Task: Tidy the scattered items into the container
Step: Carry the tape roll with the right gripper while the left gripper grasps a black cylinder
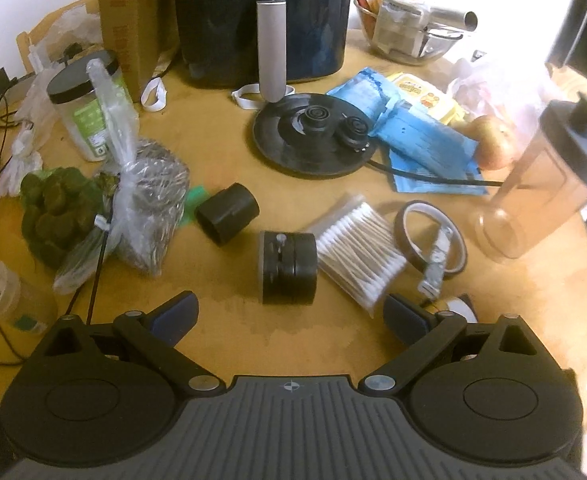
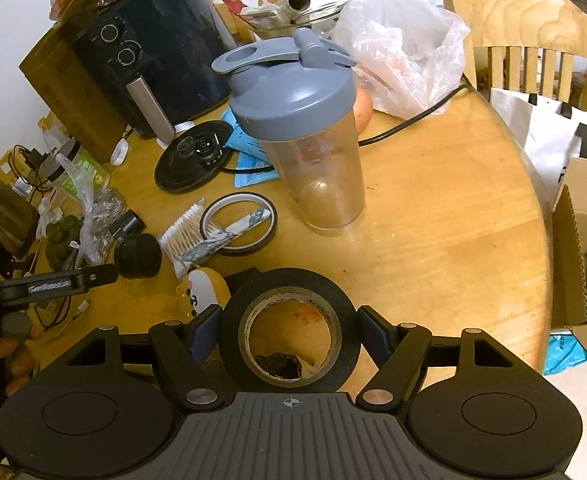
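Both tongs were in view over the round wooden worktop (image 2: pixel 433 208). Right tongs (image 2: pixel 289 330) were closed on a roll of black tape (image 2: pixel 289 300), one pad against each side of its outer wall, with the roll lying flat between the fingers. Left tongs (image 1: pixel 291 316) stood wide apart with nothing between them, and hovered short of a squat black cylindrical part (image 1: pixel 289 266) that lay on its side. Other loose items lay close by: a black tube (image 1: pixel 227 214) to its left, a pack of cotton swabs (image 1: pixel 357 246) just beside it on the right, and a thin tape ring (image 1: pixel 429 236) beyond the swabs. An open cardboard box (image 2: pixel 573 240) at the right edge of the worktop appeared to be the container; part of it was out of frame. Risk assessment: the tape roll was held only by its curved rim, so a tilt of the wrist during transfer could let it pivot or slip out. The clear shaker bottle (image 2: pixel 313 140) stood upright near the likely path to the box and could be knocked over by a low sweep. On the left side, closing on the round part off-centre could roll it away or catch the swab pack with it.
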Available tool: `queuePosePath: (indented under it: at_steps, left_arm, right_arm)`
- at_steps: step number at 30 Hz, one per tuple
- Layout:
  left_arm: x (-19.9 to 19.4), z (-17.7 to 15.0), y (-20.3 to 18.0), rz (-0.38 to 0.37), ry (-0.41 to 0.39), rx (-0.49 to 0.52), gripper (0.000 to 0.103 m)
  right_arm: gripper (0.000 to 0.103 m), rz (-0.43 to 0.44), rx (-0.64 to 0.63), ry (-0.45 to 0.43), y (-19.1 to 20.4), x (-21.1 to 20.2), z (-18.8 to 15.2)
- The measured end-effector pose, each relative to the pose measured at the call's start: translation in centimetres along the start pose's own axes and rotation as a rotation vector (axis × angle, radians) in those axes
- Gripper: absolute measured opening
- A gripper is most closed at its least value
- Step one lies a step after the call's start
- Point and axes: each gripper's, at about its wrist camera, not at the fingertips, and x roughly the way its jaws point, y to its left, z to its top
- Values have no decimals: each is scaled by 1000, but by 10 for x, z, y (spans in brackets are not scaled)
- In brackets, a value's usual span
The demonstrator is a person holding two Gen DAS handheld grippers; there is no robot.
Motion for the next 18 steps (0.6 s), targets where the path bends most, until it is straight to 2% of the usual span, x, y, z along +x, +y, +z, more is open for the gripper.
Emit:
queuePosePath:
  at_steps: [2,7,13,15,18]
  left_arm:
    - [9,3,-1,11,10,16,86]
    - [24,9,1,32,2,7,85]
    - [39,11,-4,43,10,47,80]
    - [43,11,-5,52,13,52,68]
    - [49,12,-7,55,19,56,61]
  right_arm:
    - [75,-7,9,-2,-1,-2,-1]
    - [75,-21,32,-5,-2,-6,-4]
    - [75,-39,58,-7,-7,-10,-8]
    - [75,-43,66,-8,-8,-10,-9]
    - [75,-49,76,-10,-10,-11,-10]
